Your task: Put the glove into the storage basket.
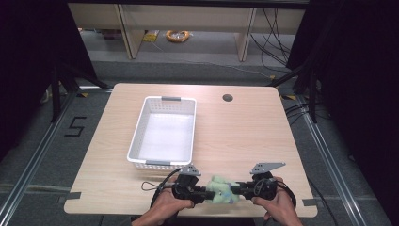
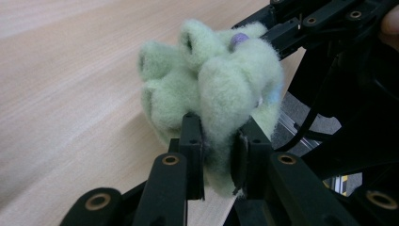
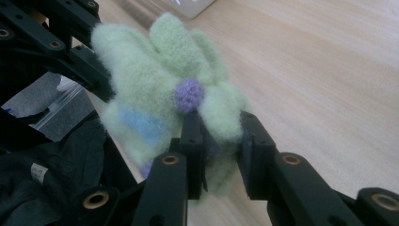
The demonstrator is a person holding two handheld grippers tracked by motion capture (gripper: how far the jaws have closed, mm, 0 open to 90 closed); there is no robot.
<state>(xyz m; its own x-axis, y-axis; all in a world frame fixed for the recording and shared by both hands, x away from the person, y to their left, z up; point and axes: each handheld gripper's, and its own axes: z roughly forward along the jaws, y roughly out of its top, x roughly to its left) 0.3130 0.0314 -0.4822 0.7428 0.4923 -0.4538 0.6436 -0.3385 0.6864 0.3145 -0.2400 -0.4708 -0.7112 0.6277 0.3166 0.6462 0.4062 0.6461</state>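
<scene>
A fuzzy pale green glove (image 1: pixel 221 189) with a purple bobble (image 3: pixel 189 93) and a blue patch hangs just above the table's near edge, bunched between both grippers. My left gripper (image 1: pixel 203 193) pinches it from the left, its jaws pressed into the fluff (image 2: pixel 219 155). My right gripper (image 1: pixel 238 189) pinches it from the right, jaws closed on a fold below the bobble (image 3: pixel 221 141). The two grippers point at each other, a glove's width apart. The glove (image 2: pixel 211 89) fingers curl outward in the left gripper view.
A white perforated basket (image 1: pixel 141 121) stands empty left of the table's middle, just beyond my left hand. A round cable hole (image 1: pixel 227 97) sits near the far edge. The wooden table (image 1: pixel 244 136) ends right under the grippers.
</scene>
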